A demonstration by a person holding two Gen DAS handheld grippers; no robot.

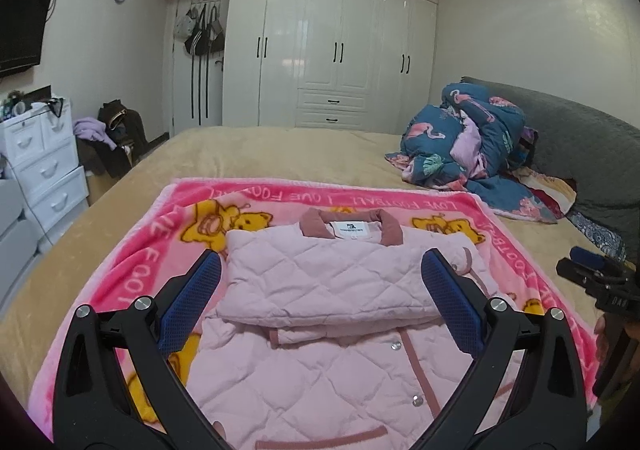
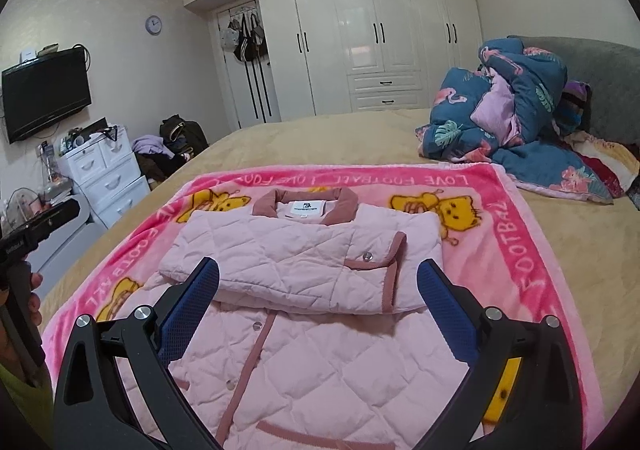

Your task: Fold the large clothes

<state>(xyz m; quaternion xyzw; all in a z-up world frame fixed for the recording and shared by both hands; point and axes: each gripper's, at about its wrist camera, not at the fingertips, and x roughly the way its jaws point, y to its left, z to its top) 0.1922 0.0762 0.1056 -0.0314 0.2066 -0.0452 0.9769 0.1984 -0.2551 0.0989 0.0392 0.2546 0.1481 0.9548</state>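
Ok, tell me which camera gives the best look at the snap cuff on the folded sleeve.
The right wrist view. There the sleeve cuff lies in full sight on the pink quilted jacket, trim and snap clear. In the left wrist view the cuff is mostly hidden behind a blue finger pad.

Glossy white wardrobes (image 2: 372, 30) fill the far wall. A black television (image 2: 46, 94) hangs left, above white drawers (image 2: 108, 174). Grey headboard (image 2: 600, 86) stands right.

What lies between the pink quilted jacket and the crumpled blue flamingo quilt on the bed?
Past the jacket comes the pink cartoon blanket's border, then a bare strip of tan bed cover before the blue quilt. The right wrist view shows it best.
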